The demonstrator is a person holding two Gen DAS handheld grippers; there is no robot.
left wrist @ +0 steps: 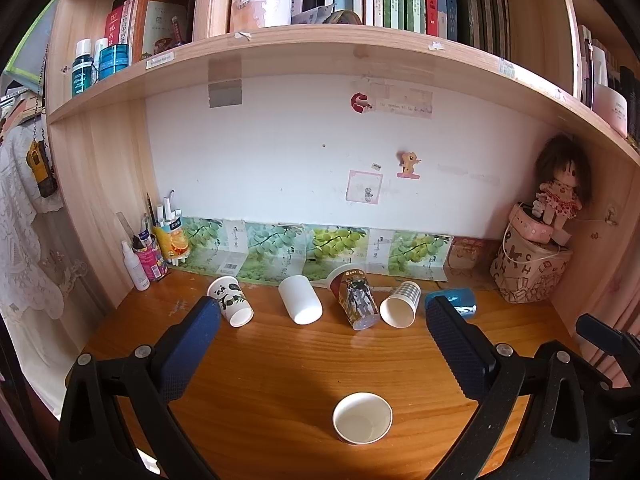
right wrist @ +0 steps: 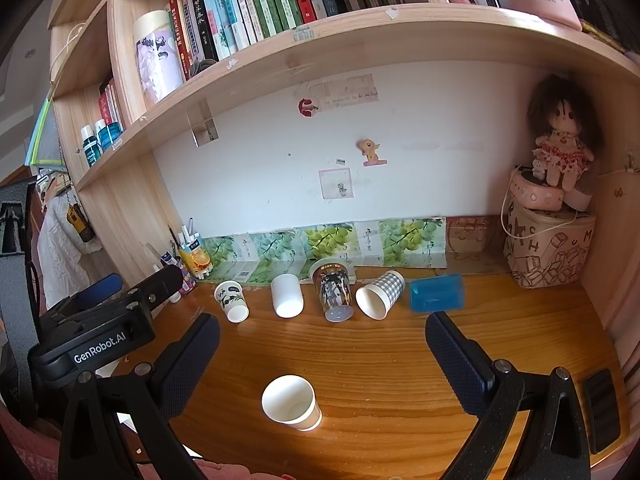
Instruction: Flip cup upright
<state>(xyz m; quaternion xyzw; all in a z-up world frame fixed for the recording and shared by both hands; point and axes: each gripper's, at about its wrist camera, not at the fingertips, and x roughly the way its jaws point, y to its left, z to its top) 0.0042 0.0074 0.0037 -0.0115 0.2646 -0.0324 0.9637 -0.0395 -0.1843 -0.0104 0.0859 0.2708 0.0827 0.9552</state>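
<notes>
A white paper cup (left wrist: 362, 417) stands upright, mouth up, on the near part of the wooden desk (left wrist: 300, 360); it also shows in the right wrist view (right wrist: 291, 402). Several cups lie on their sides in a row at the back: a panda cup (left wrist: 231, 301), a plain white cup (left wrist: 300, 299), a dark printed cup (left wrist: 356, 300), a checked cup (left wrist: 401, 304) and a blue cup (left wrist: 456, 300). My left gripper (left wrist: 320, 316) is open and empty above the desk. My right gripper (right wrist: 322, 336) is open and empty. The left gripper's body (right wrist: 100, 332) shows at the left of the right wrist view.
A pen holder and bottles (left wrist: 154, 248) stand at the back left. A printed bag with a pink box and doll (left wrist: 532, 264) fills the back right corner. A shelf of books (left wrist: 360, 52) hangs overhead. A dark phone (right wrist: 602, 408) lies at the desk's right edge.
</notes>
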